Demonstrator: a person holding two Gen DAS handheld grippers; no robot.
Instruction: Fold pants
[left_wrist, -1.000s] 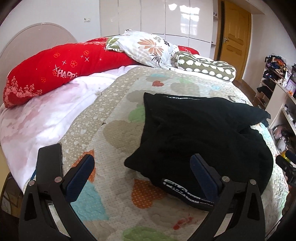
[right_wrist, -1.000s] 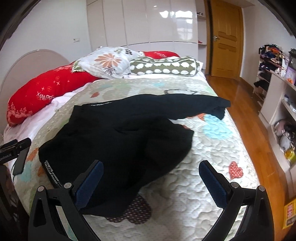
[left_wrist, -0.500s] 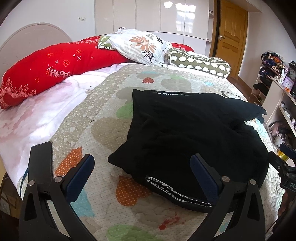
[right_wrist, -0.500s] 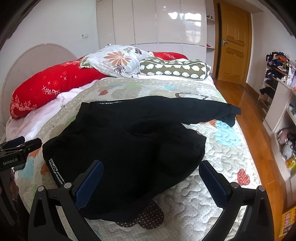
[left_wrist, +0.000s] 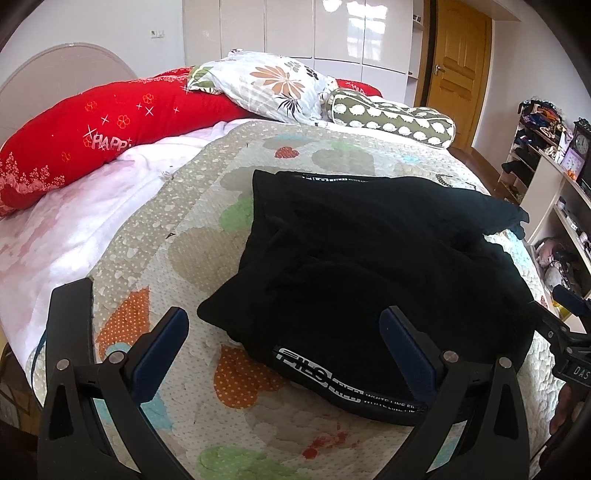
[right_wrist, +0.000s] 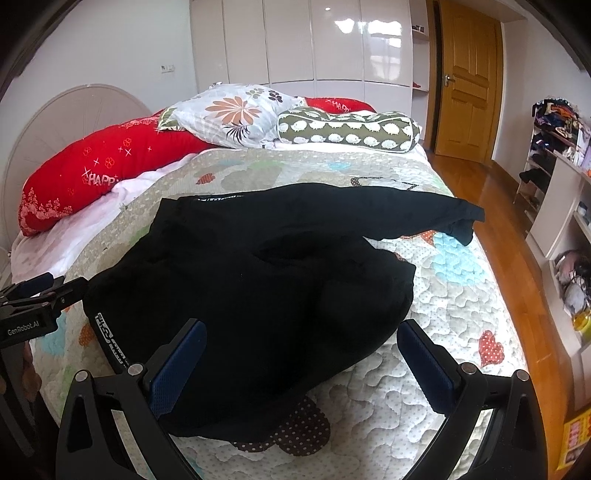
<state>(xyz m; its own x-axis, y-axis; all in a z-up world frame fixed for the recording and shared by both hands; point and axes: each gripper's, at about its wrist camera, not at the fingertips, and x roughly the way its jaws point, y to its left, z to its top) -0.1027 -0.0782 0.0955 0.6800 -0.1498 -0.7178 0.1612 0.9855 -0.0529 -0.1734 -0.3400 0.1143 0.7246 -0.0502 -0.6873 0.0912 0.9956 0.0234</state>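
Lying rumpled on the quilted bed (right_wrist: 461, 306), black pants (right_wrist: 258, 295) sit nearer than before under both empty, spread-jawed hand-held grippers: left (left_wrist: 284, 347), right (right_wrist: 301, 358).

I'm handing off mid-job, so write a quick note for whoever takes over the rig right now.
Left tool: open, empty, above the near waistband end of the black pants.
Right tool: open, empty, over the rumpled near part of the pants.
Pants lie bunched on the patchwork quilt, one leg stretched toward the bed's right edge, the other crumpled.
Done: nothing folded that I can see.
Left: grip, spread flat, lay leg on leg, then fold.
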